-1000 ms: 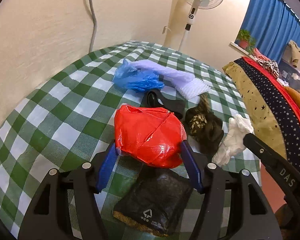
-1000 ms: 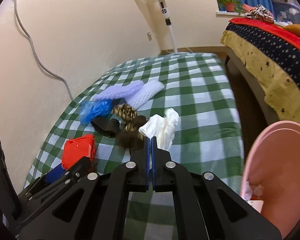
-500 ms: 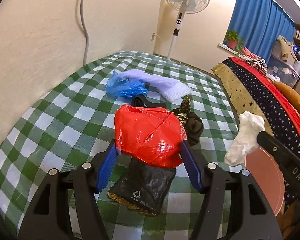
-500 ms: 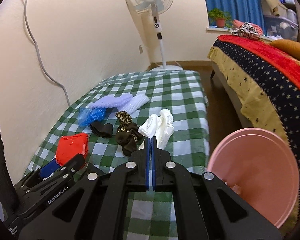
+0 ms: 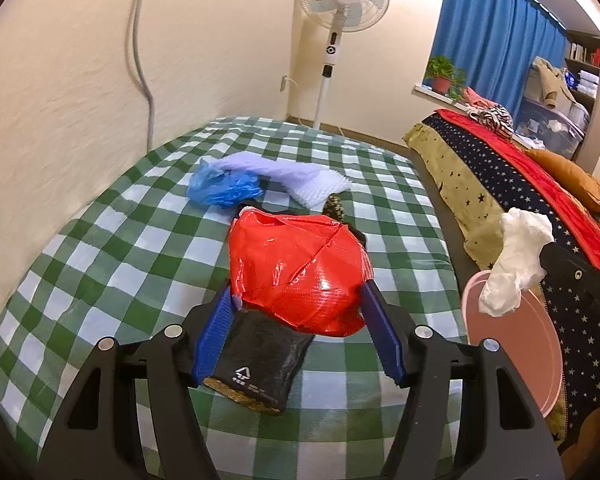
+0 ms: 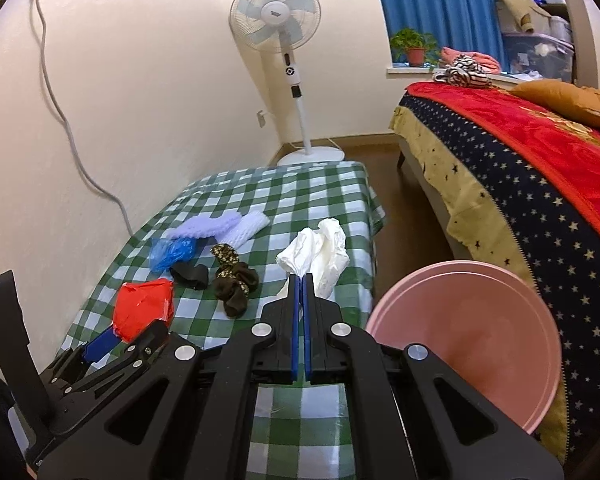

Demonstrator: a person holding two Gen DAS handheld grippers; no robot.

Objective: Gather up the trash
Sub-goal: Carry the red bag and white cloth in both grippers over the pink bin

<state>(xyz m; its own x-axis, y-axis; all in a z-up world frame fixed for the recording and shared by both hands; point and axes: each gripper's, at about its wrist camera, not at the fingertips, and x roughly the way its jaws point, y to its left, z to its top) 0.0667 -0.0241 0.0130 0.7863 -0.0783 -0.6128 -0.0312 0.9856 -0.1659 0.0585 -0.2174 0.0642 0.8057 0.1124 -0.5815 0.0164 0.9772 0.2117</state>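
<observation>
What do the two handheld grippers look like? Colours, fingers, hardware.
Both match: the left gripper and the right gripper have matte black frames with cut-out openings, silver round fasteners and flat blue fingers. No cables, hands or sleeves show.

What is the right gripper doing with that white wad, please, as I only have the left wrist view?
Observer: The right gripper has its jaws fully shut, pinching the white wad by its lower end.
Operator: Thank you. Is anything hidden from me behind the red bag?
Observer: Yes. A brown patterned cloth and a black piece lie on the table just beyond the red bag.
Operator: Can you see into the pink bin?
Observer: Partly. The inner wall of the pink bin looks bare, but the gripper hides the bottom.
</observation>
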